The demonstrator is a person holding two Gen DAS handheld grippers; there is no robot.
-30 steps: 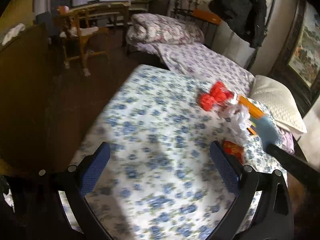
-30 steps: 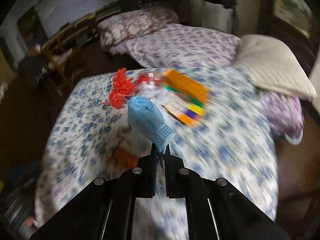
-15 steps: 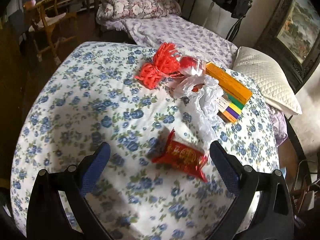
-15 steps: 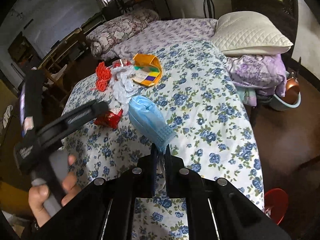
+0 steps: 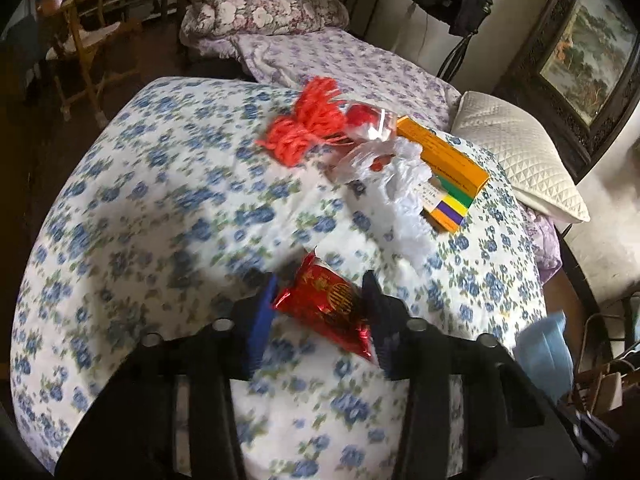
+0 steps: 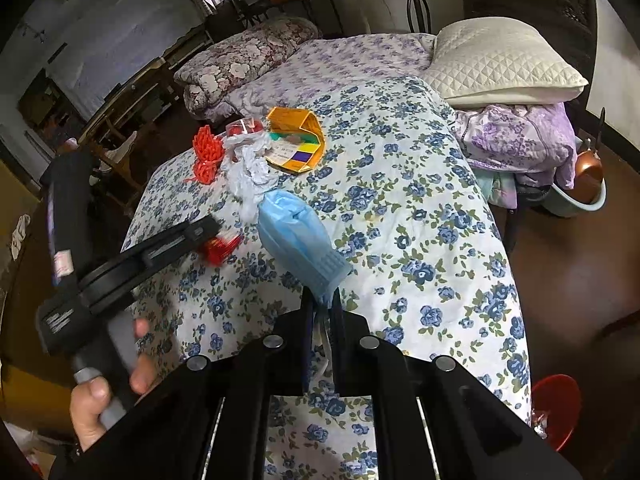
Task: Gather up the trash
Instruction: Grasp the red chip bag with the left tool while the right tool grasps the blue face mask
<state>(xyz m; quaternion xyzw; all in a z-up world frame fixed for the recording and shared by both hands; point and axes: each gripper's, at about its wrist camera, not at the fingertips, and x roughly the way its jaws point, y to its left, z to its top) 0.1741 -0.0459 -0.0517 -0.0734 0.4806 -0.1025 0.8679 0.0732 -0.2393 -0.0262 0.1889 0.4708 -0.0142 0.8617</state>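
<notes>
A red foil packet point(image 5: 328, 304) with gold print lies on the blue-flowered bedspread point(image 5: 168, 208). My left gripper point(image 5: 320, 304) straddles it, its jaws closing, and both blue pads point(image 5: 262, 316) touch the packet's sides. In the right wrist view the same gripper point(image 6: 208, 232) comes in from the left over the packet point(image 6: 222, 246), held by a hand point(image 6: 92, 400). My right gripper point(image 6: 320, 300) is shut on the edge of a blue face mask point(image 6: 296, 232), which sticks out ahead of it. That mask point(image 5: 544, 352) also shows at the left view's right edge.
Further up the bed lie a red yarn bundle point(image 5: 308, 120), crumpled white plastic point(image 5: 400, 184) and an orange box point(image 5: 444, 168) with coloured stripes. A white quilted pillow point(image 6: 500, 60) lies at the head. A red bucket point(image 6: 556, 404) stands on the floor at the right.
My left gripper came forward and down over the bed to the red packet, and its wide jaws narrowed onto it. The right gripper pulled back with the mask, then held still.
</notes>
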